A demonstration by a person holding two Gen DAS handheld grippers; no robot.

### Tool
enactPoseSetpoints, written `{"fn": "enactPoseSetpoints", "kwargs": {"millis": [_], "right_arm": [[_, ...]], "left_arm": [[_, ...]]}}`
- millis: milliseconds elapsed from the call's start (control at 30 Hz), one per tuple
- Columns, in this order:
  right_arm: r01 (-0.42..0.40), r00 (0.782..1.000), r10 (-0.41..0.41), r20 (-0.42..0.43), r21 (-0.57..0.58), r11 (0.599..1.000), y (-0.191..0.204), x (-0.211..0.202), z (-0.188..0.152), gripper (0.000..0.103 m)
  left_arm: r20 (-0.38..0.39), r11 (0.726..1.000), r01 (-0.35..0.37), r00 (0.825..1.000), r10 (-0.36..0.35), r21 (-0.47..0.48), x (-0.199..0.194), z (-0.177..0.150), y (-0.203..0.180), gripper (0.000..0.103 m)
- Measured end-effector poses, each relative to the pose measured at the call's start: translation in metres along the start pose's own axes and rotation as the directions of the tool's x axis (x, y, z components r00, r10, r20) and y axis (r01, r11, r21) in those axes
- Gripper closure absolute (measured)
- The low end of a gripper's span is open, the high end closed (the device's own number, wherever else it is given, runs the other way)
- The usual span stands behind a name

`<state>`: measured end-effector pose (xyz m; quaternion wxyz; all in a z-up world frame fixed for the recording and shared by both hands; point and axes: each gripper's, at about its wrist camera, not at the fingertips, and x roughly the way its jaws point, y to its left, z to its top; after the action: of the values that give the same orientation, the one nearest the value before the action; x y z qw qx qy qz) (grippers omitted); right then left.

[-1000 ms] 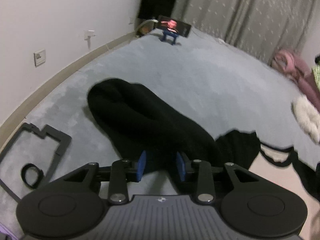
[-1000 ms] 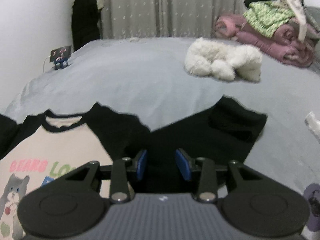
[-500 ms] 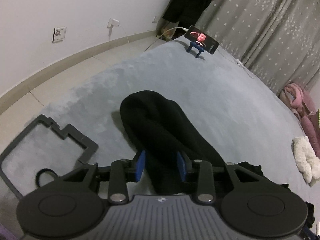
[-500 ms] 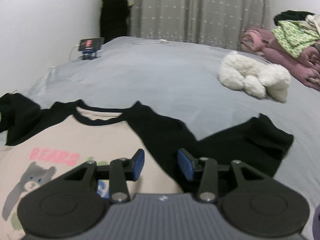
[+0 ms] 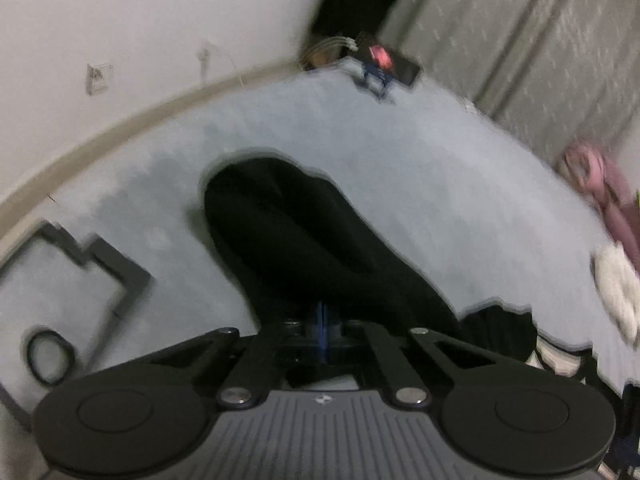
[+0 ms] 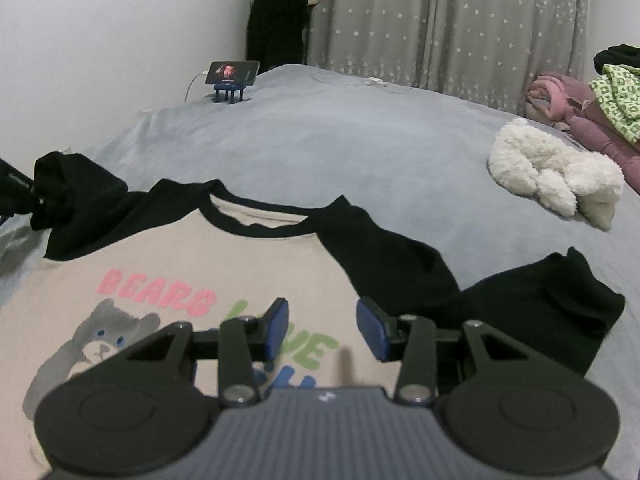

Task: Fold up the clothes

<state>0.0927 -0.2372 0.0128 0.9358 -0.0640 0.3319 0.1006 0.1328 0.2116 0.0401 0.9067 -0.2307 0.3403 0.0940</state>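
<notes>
Left gripper (image 5: 322, 322): blue pads pressed together at the near end of the black left sleeve (image 5: 304, 232). Whether any cloth is caught between them is not clear, since the view is blurred and the fabric is black.

The black left sleeve runs away from the pads across the grey-blue bed cover (image 5: 440, 184) and ends in a rounded cuff.

Left of the sleeve, on the cover: a dark grey angular frame (image 5: 116, 264) and a black ring (image 5: 50, 354).

Right gripper (image 6: 322, 330): blue pads spread apart, nothing between them, hovering above the chest of the cream raglan T-shirt with black sleeves and a grey bear print (image 6: 168, 276). The shirt lies flat, face up, on the near part of the bed; pink "BEARS" lettering shows over the print.

Black right sleeve (image 6: 532, 308): stretched out to the right, cuff folded back on itself.

Mid bed, right: white fluffy garment (image 6: 556, 172), bunched.

Beyond it: pink garment pile (image 6: 568, 108) with a green-and-white patterned piece (image 6: 620, 96) on top.

Far left corner of the bed: phone on a blue stand (image 6: 231, 74), screen lit, cable attached.

Back: grey star-print curtain (image 6: 460, 20); black coat (image 6: 278, 12) hanging in the corner.
</notes>
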Motion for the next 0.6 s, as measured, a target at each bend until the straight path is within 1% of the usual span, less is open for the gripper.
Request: {"fn": "enactPoseSetpoints", "kwargs": {"millis": [33,100,200,267,300,333,367,400,433,467,500,533,600], "right_arm": [[0.001,1.0,-0.001,0.0,-0.002,1.0,0.0,0.0,0.0,0.063],[-0.001,1.0,0.001,0.002,-0.002,1.0,0.0,0.001,0.0,0.064],[-0.026,1.0,0.026,0.007,0.014,1.0,-0.001,-0.001,0.0,0.063],[-0.038,0.999,0.038,0.009,0.013,0.999,0.001,-0.002,0.001,0.063],[-0.039,0.999,0.039,0.009,0.008,0.999,0.003,-0.002,0.001,0.063],[-0.039,0.999,0.039,0.009,0.002,0.999,0.004,-0.002,0.001,0.061],[-0.038,0.999,0.038,0.008,-0.003,0.999,0.006,-0.001,0.001,0.061],[-0.039,0.999,0.039,0.007,-0.006,0.999,0.007,-0.001,0.001,0.06],[-0.04,0.999,0.04,0.005,-0.008,0.999,0.007,-0.001,0.001,0.06],[-0.041,0.999,0.041,0.004,-0.008,0.999,0.008,0.0,0.001,0.06],[-0.041,0.999,0.041,0.002,-0.008,0.999,0.008,0.0,0.001,0.059],[-0.041,0.999,0.041,0.001,-0.007,0.999,0.008,0.0,0.001,0.059],[-0.044,0.999,0.044,-0.002,-0.009,0.999,0.008,0.001,0.0,0.059]], "left_arm": [[0.029,1.0,-0.004,1.0,0.004,-0.013,-0.007,0.005,0.003,0.103],[0.066,0.999,0.016,0.998,-0.013,-0.046,-0.019,0.012,0.008,0.103],[-0.012,0.992,0.084,0.996,-0.086,-0.096,-0.01,0.009,0.009,0.103],[-0.063,0.983,0.127,0.989,-0.136,-0.132,-0.004,0.007,0.009,0.093],[-0.084,0.979,0.144,0.984,-0.157,-0.143,-0.001,0.006,0.008,0.083],[-0.09,0.981,0.148,0.983,-0.159,-0.123,0.001,0.003,0.001,0.074],[-0.096,0.984,0.15,0.983,-0.159,-0.102,0.003,0.001,-0.005,0.071],[-0.096,0.986,0.144,0.984,-0.152,-0.077,0.004,-0.002,-0.011,0.065],[-0.096,0.989,0.137,0.985,-0.142,-0.06,0.006,-0.005,-0.015,0.057],[-0.096,0.991,0.129,0.986,-0.133,-0.042,0.009,-0.007,-0.02,0.053],[-0.097,0.992,0.122,0.988,-0.124,-0.025,0.012,-0.01,-0.025,0.046],[-0.096,0.994,0.113,0.989,-0.113,-0.007,0.014,-0.013,-0.029,0.043],[-0.089,0.996,0.084,0.993,-0.081,0.027,0.017,-0.018,-0.034,0.042]]}}
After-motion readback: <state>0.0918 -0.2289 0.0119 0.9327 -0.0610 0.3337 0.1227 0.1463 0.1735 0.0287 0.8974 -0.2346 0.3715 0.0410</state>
